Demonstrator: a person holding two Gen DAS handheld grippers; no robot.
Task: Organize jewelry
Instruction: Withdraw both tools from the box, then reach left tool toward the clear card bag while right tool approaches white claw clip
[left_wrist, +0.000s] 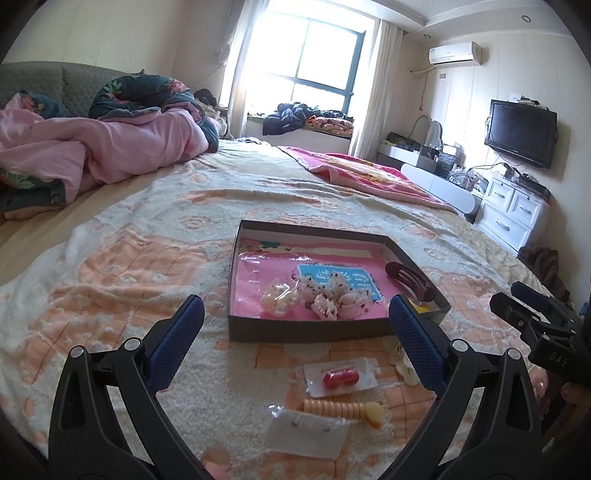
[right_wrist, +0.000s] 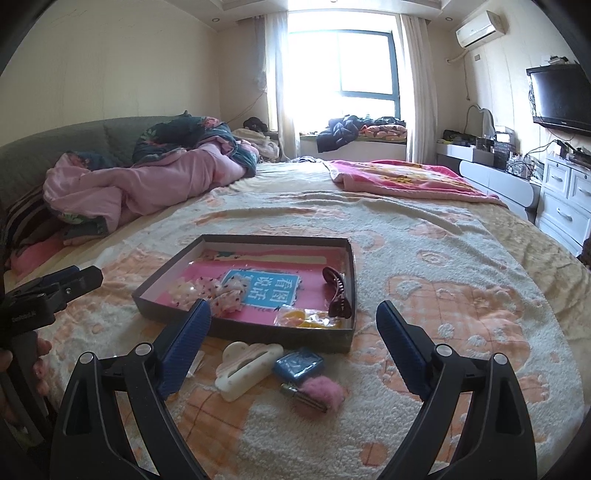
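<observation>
Between the spread blue pads of the left gripper (left_wrist: 295, 328), nothing is held; jaws wide, hovering low over the bedspread (left_wrist: 110, 280). Just ahead and below it lie three loose pieces on the blanket: a clear packet with red beads (left_wrist: 340, 377), a cream ribbed hair clip (left_wrist: 341, 409) with its long axis running left to right across the gripper's line, and a flat clear earring card (left_wrist: 308, 432) nearest the camera. Beyond them, straight ahead, sits the shallow box (left_wrist: 306, 330), near wall facing the gripper.

Right gripper (right_wrist: 293, 330) likewise released, jaws wide, empty. Its own cluster lies just ahead between the fingers: a white cloud-shaped clip (right_wrist: 245, 365), long axis slanting up to the right; a blue square case (right_wrist: 298, 363) touching or nearly touching it; a pink fuzzy clip (right_wrist: 314, 394) nearer in.

Inside the box already: a dark red hair claw (right_wrist: 335, 291), dotted bows (right_wrist: 225, 290), a yellow packet (right_wrist: 306, 318).

Judgement: left is nearer the red-bead packet and ribbed clip, right nearer the cloud clip. Every loose piece lies on the near side of the box, so each carry goes forward over the near wall.
</observation>
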